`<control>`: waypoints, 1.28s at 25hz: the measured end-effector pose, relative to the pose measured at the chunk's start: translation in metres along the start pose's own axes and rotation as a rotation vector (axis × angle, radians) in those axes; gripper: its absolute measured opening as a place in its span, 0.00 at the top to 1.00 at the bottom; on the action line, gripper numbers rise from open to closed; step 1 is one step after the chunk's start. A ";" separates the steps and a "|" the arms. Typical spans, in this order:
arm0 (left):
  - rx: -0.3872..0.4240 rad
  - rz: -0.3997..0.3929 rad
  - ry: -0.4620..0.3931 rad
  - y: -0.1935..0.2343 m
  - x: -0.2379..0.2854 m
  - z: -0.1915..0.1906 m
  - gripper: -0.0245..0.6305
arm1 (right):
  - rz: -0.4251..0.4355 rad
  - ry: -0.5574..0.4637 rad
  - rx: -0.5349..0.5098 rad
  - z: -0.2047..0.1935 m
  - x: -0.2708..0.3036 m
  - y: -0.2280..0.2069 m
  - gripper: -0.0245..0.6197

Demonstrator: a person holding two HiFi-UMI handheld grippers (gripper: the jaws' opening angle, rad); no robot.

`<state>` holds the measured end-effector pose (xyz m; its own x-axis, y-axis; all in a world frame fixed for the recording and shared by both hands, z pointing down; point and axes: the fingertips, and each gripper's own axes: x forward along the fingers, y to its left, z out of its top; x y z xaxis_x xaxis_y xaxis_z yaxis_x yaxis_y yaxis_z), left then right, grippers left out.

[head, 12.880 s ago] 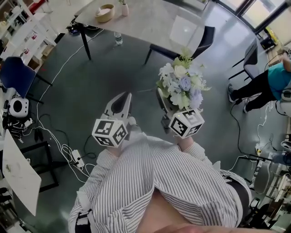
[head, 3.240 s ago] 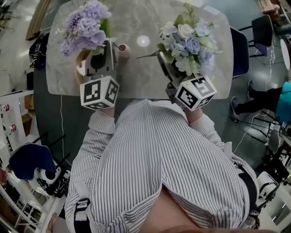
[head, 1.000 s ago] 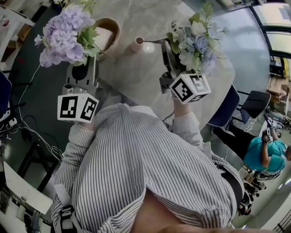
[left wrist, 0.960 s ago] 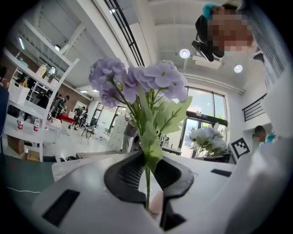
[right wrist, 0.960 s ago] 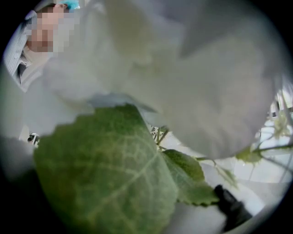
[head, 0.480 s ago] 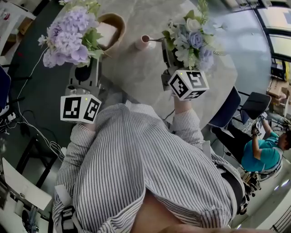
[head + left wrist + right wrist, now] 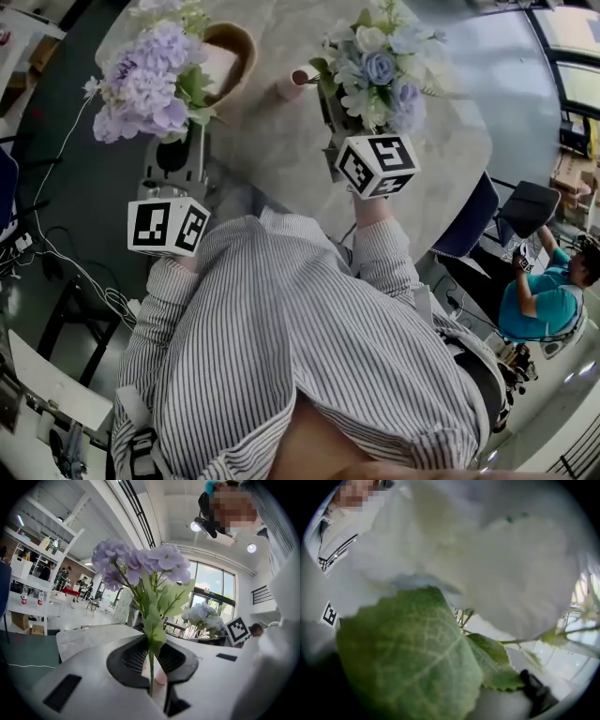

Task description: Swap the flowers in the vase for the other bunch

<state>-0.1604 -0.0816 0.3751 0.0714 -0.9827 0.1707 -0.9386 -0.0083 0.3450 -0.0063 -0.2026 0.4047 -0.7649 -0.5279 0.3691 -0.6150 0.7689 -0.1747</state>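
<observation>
Both tongs are clenched on flowers.

Looking down from the head view, the left tongs [image 7: 180,141] hold the purple bunch [image 7: 148,80] upright at the left edge of the desk [image 7: 441,131], right beside the basket [image 7: 234,42]. That bunch sits much where it was half a second ago. The right tongs [image 7: 330,117] carry the white-and-blue bunch [image 7: 370,58] above the desk. This bunch has drifted left since then, and its outer leaves now reach just beside the mouth of the pink vase [image 7: 292,82]. The vase stands upright on the desk between the two bunches. A seated person in a teal top [image 7: 539,300] is well off to the right.

From the left gripper view, the left tongs [image 7: 151,667] are shut on the thin green stem of the purple bunch [image 7: 136,564]. A pink shape shows just behind the stem. The white-and-blue bunch [image 7: 204,615] stands farther back on the right, near the right marker cube [image 7: 238,630].

The right gripper view is filled by a big green leaf [image 7: 412,653] and pale petals [image 7: 511,569] pressed close to the lens. They cover the jaws there, so only the head view shows the bunch standing out of the right tongs.
</observation>
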 end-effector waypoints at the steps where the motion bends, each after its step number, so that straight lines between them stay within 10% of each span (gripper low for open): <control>1: -0.003 0.002 0.001 0.000 0.000 0.000 0.89 | 0.004 0.005 0.000 -0.001 0.001 0.000 0.91; 32: -0.030 0.010 0.039 0.003 -0.005 -0.010 0.89 | -0.005 0.040 -0.021 -0.014 0.020 0.024 0.90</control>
<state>-0.1602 -0.0751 0.3843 0.0753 -0.9748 0.2100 -0.9289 0.0080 0.3703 -0.0338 -0.1901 0.4208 -0.7534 -0.5174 0.4059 -0.6144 0.7739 -0.1539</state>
